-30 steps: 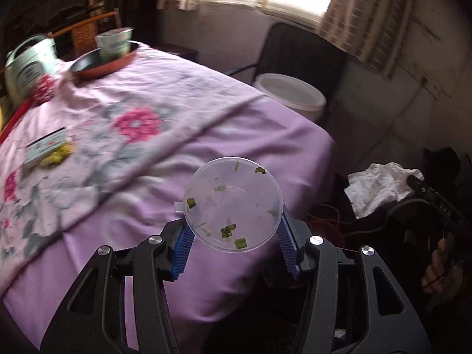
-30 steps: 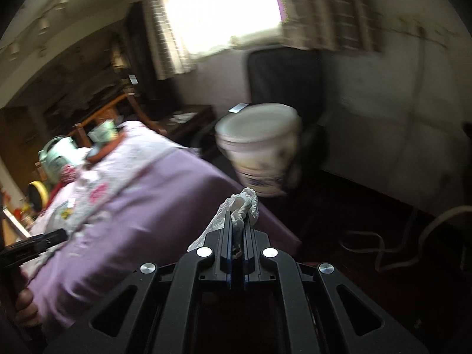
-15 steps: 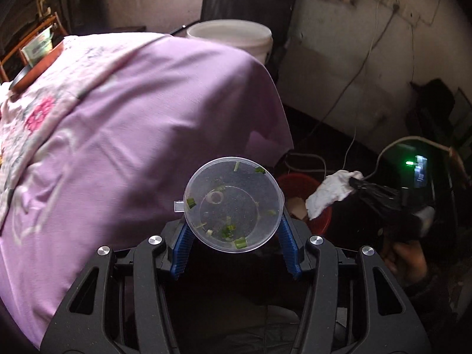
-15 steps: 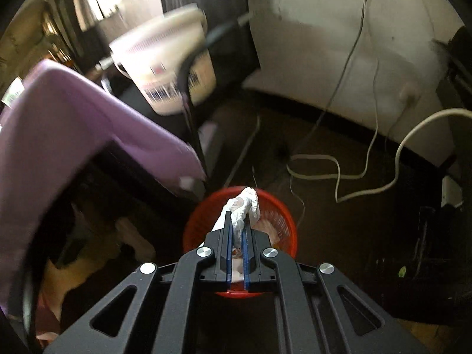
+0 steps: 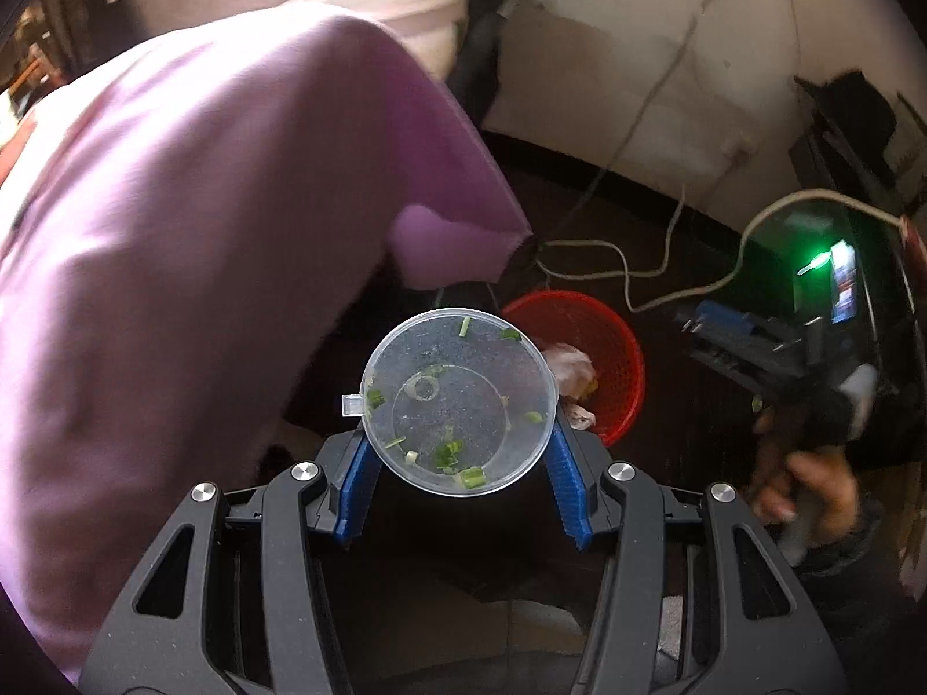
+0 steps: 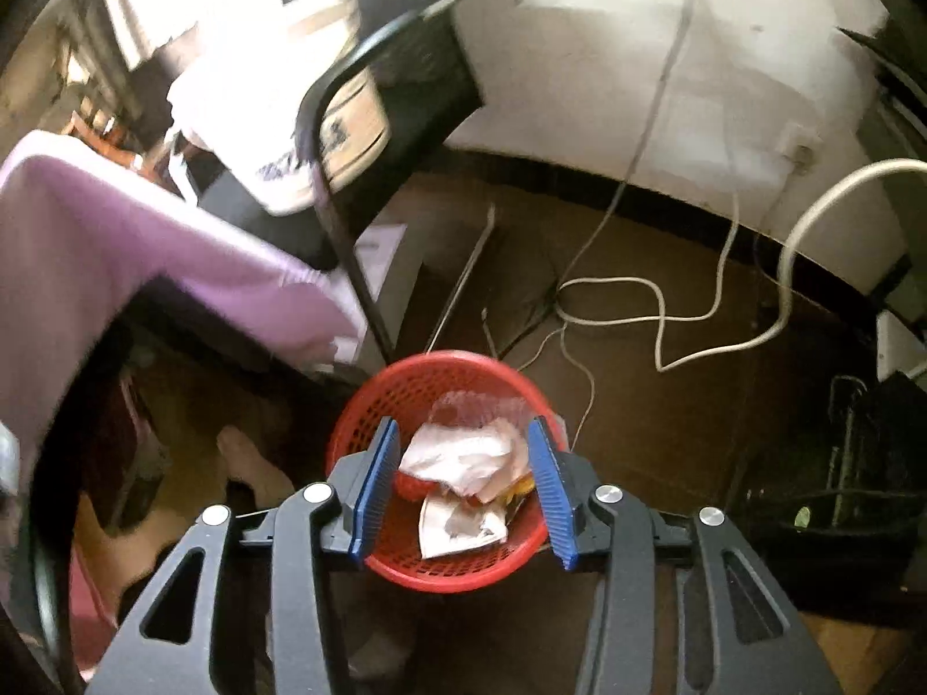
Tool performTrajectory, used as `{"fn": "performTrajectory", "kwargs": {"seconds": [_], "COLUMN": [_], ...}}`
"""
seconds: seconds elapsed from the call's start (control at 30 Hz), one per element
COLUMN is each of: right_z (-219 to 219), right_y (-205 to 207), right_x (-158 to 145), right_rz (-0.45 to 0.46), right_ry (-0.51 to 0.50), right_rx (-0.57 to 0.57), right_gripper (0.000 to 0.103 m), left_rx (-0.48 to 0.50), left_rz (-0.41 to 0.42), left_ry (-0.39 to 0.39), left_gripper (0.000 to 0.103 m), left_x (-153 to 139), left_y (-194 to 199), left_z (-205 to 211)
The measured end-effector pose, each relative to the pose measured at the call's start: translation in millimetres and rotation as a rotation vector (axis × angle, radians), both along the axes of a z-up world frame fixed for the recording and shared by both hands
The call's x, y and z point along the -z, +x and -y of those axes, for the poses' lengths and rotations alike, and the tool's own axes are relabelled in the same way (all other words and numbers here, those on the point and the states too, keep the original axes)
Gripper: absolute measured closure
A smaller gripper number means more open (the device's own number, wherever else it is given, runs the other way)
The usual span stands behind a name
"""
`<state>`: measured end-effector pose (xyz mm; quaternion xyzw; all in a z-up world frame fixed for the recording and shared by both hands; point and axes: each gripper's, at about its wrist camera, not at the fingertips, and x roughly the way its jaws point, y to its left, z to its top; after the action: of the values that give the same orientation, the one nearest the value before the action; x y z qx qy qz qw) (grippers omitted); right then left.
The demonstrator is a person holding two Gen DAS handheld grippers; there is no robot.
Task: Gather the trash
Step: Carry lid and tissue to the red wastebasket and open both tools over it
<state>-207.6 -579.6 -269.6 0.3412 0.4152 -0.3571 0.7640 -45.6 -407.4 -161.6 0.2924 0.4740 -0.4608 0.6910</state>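
My left gripper [image 5: 460,434] is shut on a clear plastic cup [image 5: 460,402] with green scraps stuck inside, its blue pads pressing the cup's sides. It hangs beside the red mesh basket [image 5: 623,347] on the floor. My right gripper [image 6: 463,452] hovers right over that red basket [image 6: 382,399] and its jaws are opening, with nothing pressed between the pads. The crumpled white tissue [image 6: 457,457] lies in the basket among other paper scraps, seen through the gap. In the left wrist view, my right gripper [image 5: 747,341] and a hand [image 5: 805,480] appear at the right.
The purple tablecloth [image 5: 191,243] drapes over the table edge on the left. A black chair [image 6: 400,75] holding a white bucket [image 6: 313,133] stands behind the basket. White cables [image 6: 666,313] trail across the dark floor by the wall.
Both grippers sank from table height to the floor basket. The right gripper's jaws opened and the tissue dropped into the red basket. The left still holds the cup.
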Motion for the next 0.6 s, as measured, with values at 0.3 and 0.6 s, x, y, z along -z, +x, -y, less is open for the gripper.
{"fn": "performTrajectory", "kwargs": {"seconds": [0.3,0.6], "right_z": [17.7,17.2], "right_y": [-47.0,-49.9], "right_x": [-22.1,-20.7], "right_rz": [0.053,0.095], "right_ry": [-0.027,0.001], "right_rx": [0.106,0.108], "right_gripper": [0.054,0.054], "left_rx": [0.149,0.149], "left_rz": [-0.015,0.083], "left_ry": [0.089,0.046], "left_gripper": [0.05,0.018], "left_x": [49.4,23.3], "left_y": [-48.0,-62.0], "left_z": [76.8,75.7]}}
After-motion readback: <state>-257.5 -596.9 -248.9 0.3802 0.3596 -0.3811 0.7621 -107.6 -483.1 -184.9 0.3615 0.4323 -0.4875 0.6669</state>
